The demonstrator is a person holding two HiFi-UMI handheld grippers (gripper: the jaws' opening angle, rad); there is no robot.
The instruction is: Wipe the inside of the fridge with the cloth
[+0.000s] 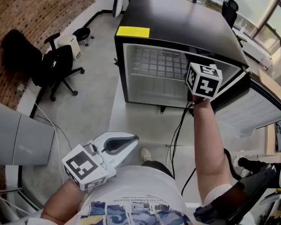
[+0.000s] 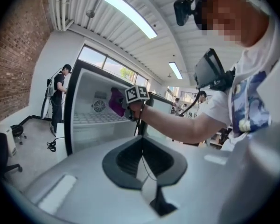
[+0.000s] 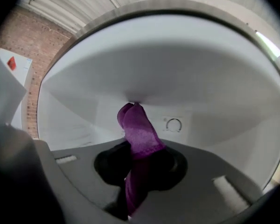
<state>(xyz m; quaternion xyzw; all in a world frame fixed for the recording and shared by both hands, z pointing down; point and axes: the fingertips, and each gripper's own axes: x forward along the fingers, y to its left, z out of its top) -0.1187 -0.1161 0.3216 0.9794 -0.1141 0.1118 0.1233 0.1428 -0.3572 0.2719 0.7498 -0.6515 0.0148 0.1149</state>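
Brick-walled room: purple cloth (image 3: pixel 139 134) was clamped in right gripper (image 3: pixel 135 164) inside open fridge (image 1: pixel 178 27); left gripper (image 2: pixel 142 160) was seen closed, empty.

The cloth (image 3: pixel 139 136) is fuzzy fabric, the fridge (image 1: pixel 178 22) glossy outside, smooth white plastic inside.

Our right gripper (image 1: pixel 203 82) is at the open front of the black fridge (image 1: pixel 178 22), its marker cube before the right end of the wire shelf (image 1: pixel 157 64). The fridge door (image 1: pixel 253 108) stands open on the right. A black cable (image 1: pixel 178 130) hangs below that gripper. Our left gripper (image 1: pixel 126 142) sits low near our torso, well apart from the fridge. An office chair (image 1: pixel 56 65) stands by the brick wall (image 1: pixel 37 8).
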